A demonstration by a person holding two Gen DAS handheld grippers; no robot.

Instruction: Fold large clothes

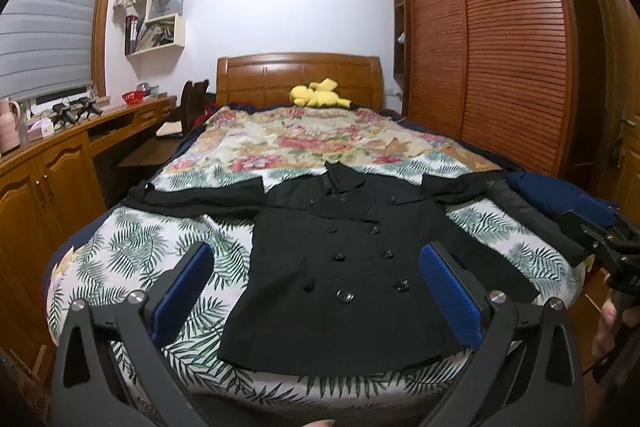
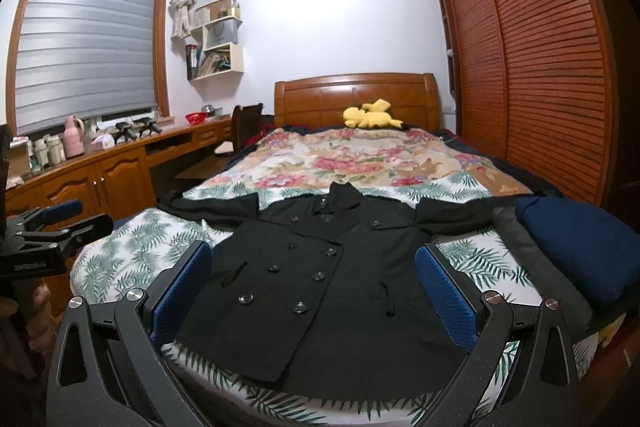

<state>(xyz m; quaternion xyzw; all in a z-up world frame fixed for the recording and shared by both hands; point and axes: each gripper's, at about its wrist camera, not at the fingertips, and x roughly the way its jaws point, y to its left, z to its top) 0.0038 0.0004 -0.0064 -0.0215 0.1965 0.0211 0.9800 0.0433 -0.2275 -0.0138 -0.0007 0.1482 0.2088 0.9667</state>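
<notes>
A black double-breasted coat (image 1: 344,259) lies flat and face up on the bed (image 1: 132,255), its hem near the foot edge and its collar pointing toward the headboard (image 1: 298,77). Both sleeves are spread outward toward the left and right edges of the bed. The front is buttoned and no part of the coat is folded over itself.

The left gripper (image 1: 316,291) is held above the foot edge with its jaws spread wide; the blue pads (image 1: 182,291) grip nothing. The right gripper (image 2: 314,291) is in the same condition: jaws wide apart, empty, and clear of the fabric. Each gripper is visible at the margin of the other's view, on either side of the coat.

Step in hand, as judged: the garment is laid out and the first fold has not yet begun. Both grippers appear to be at the approach stage.

The next move probably calls for each gripper to descend to one side of the coat and close on a sleeve or a side edge, so that it can be carried inward across the buttoned front. A thin pinch on the fabric edge is required; the thick cloth may drag the layer below.

Folded dark blue and grey garments (image 2: 576,251) are stacked at the right edge of the bed, just beside the right sleeve end. A yellow plush toy (image 1: 318,95) lies by the headboard, well apart from the coat.
</notes>
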